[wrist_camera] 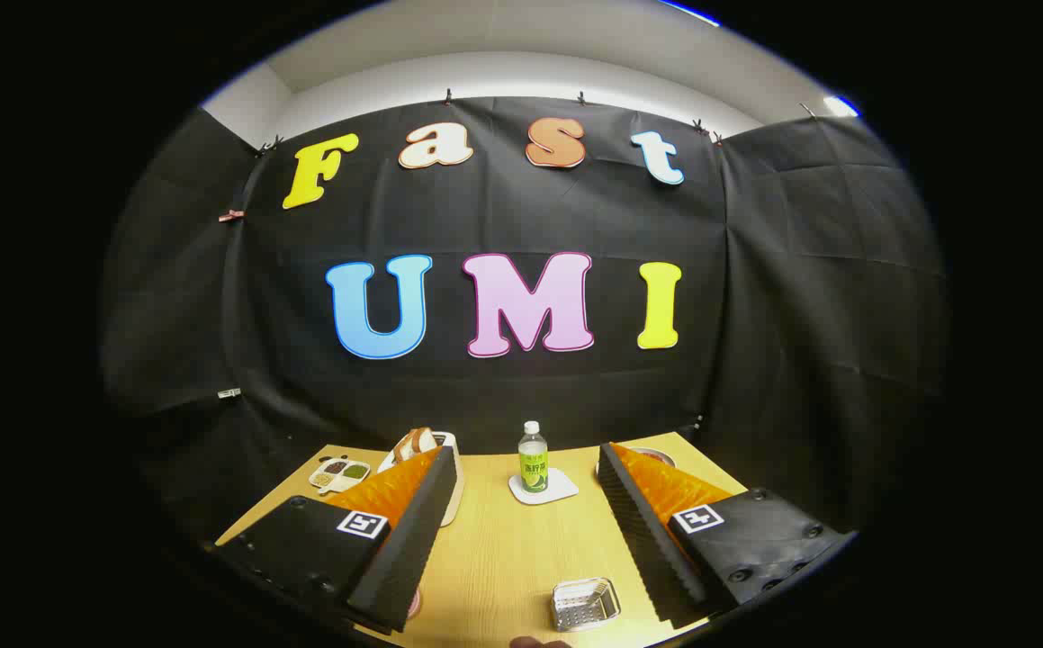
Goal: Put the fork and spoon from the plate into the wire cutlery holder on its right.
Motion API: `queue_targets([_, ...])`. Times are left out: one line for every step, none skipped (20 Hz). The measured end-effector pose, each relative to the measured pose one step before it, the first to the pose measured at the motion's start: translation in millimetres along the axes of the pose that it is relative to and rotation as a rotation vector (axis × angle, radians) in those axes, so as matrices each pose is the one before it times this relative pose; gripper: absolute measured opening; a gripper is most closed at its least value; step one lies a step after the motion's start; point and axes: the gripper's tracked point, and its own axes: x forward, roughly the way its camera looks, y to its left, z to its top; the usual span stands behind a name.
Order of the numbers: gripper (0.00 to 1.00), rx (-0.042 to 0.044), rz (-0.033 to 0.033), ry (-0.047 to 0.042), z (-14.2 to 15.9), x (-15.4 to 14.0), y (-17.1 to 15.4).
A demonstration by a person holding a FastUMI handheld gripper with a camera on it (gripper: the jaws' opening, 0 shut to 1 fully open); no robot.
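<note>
Beyond my fingers a green-labelled bottle stood on a white coaster at the tabletop's far side, with a small condiment dish off to the left. The left finger hid most of a white tray with bread — the plate I couldn't make out. The wire cutlery holder sat between the fingers, nearer the right one, silvery and mesh-walled. The fingers were spread wide, holding nothing.

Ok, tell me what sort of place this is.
Likely a staged recording booth: black cloth wall behind a wooden table set with a bottle and wire cutlery holder. The gripper is open.
</note>
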Motion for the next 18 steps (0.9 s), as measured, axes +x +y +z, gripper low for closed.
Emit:
queue_targets([0.99,0.00008,-0.00238,0.00043,-0.4,-0.15,-0.87])
queue_targets([0.99,0.0011,0.00049,0.0014,-0.7,0.23,-0.36])
queue_targets([0.99,-0.00202,0.0023,0.00169,-0.7,0.81,0.39])
queue_targets([0.99,-0.00755,-0.00172,0.0034,-2.17,1.5,-1.67])
queue_targets([0.99,-0.00694,-0.00347,0.00642,-3.05,0.83,-2.76])
queue_targets([0.99,-0.00148,-0.00372,0.00603,-1.47,1.3,-2.11])
queue_targets([0.99,0.00569,-0.00353,0.00088,0.89,0.17,-2.39])
queue_targets([0.99,0.00455,-0.00314,-0.00335,1.31,0.17,-1.33])
queue_targets([0.99,-0.00074,-0.00197,-0.00094,-0.1,0.12,-0.08])
queue_targets([0.99,-0.00299,0.00034,0.00167,-0.95,0.3,-0.03])
queue_targets([0.99,-0.00204,0.00103,0.00254,-1.51,-0.41,0.9])
queue_targets([0.99,0.00094,0.0035,0.00465,-1.25,-0.31,1.26])
queue_targets([0.99,0.00341,0.00532,0.00448,-1.87,-0.03,2.18])
queue_targets([0.99,0.00268,0.0044,0.0059,-1.59,0.52,1.61])
queue_targets([0.99,0.00181,0.00345,0.008,-2.91,0.17,0.74])
queue_targets([0.99,0.00093,0.00201,0.00755,-2.19,0.64,0.84])
queue_targets([0.99,0.00105,0.00236,0.0074,-1.92,1.25,1.16])
queue_targets([0.99,-0.00009,0.00264,0.00552,-0.98,1.19,2.04])
